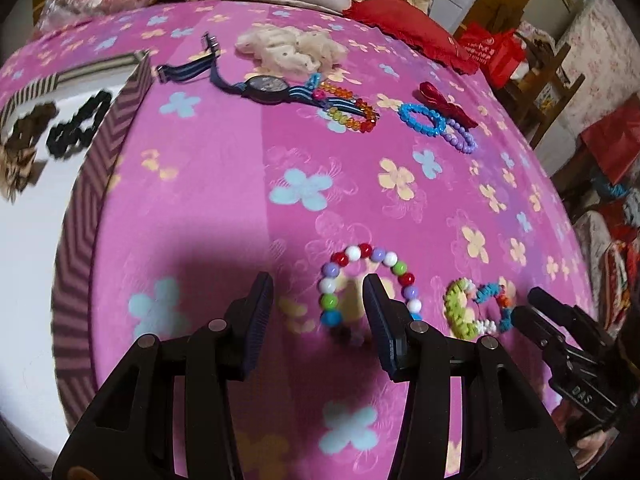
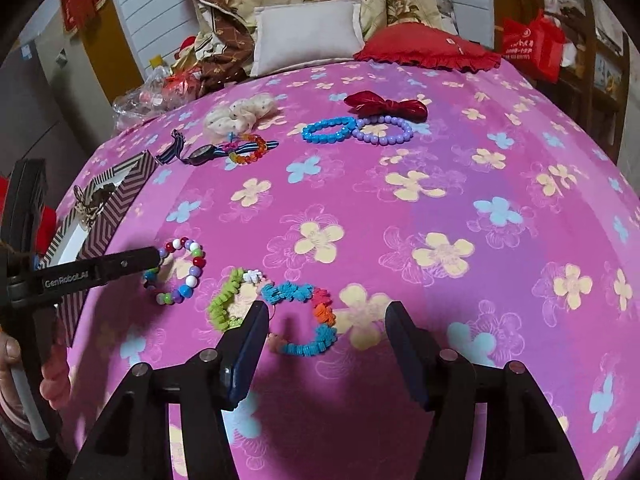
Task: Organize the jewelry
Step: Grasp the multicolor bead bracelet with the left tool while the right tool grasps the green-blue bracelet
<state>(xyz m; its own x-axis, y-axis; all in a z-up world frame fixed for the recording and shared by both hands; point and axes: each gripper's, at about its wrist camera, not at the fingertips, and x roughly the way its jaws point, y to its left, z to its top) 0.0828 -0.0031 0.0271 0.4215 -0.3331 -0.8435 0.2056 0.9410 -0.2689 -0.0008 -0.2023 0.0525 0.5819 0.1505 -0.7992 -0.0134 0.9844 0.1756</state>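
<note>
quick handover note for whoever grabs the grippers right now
Left gripper: open, empty, one finger over the bead bracelet.
Right gripper: open, empty, over the knit bracelet.
Box at left holds a black scrunchie and a brown one.
Left on the bed: both bracelets, watch, rainbow bracelet, blue bracelet, purple bracelet, red bow, white scrunchie.

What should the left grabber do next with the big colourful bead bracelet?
Probably close. The left hand-held gripper is open, and one finger already sits inside the round bracelet of big multicoloured beads on the pink flowered bedspread, so its side lies between the fingers. Then lift it toward the zigzag-patterned box.
</note>
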